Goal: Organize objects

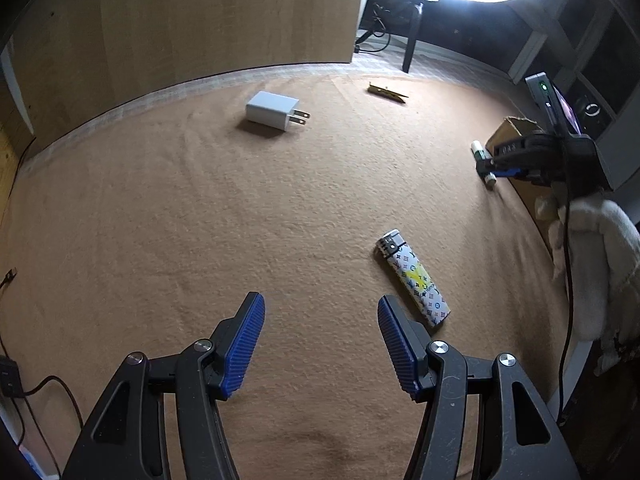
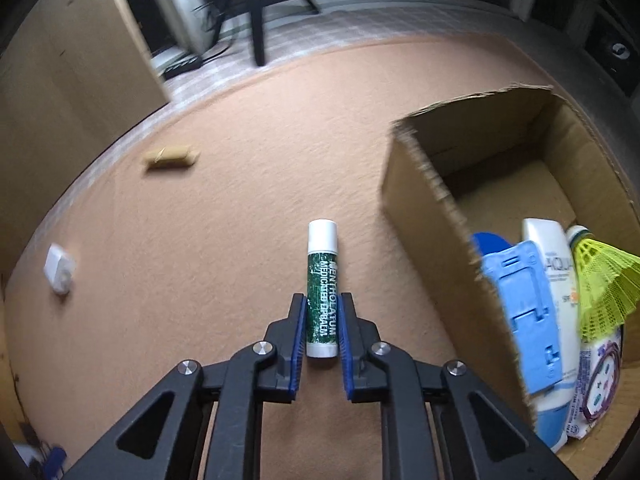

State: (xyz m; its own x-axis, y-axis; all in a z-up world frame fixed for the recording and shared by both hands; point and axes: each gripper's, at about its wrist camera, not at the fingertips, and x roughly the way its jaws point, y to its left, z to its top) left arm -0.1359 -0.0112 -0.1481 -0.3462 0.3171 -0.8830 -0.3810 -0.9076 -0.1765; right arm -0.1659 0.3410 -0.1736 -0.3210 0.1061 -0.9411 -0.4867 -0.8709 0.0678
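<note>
Covering the whole work surface is a tan felt mat (image 1: 200, 208), with a light wood panel (image 1: 180, 20) standing along its far edge. At the mat's right side sits an open cardboard box (image 2: 424, 216), its torn near wall facing the right gripper; inside it lie a light blue plastic piece (image 2: 524, 308), a white sunscreen tube (image 2: 556, 272), a yellow-green shuttlecock (image 2: 604, 280) and a printed packet (image 2: 600, 376), all crowded into the near corner.

Out on the mat, the left gripper (image 1: 320, 340) hovers with its blue-padded jaws spread wide and nothing between them. Just beside its right finger lies a patterned lighter (image 1: 414, 276), tilted, flat on the felt. Farther off rest a white USB charger (image 1: 276, 111) and a small tan wrapper (image 1: 386, 92), well apart.

The right gripper (image 2: 322, 328) pinches the lower half of a green Mentholatum lip balm tube (image 2: 322, 280), white cap pointing away, just left of the box.
</note>
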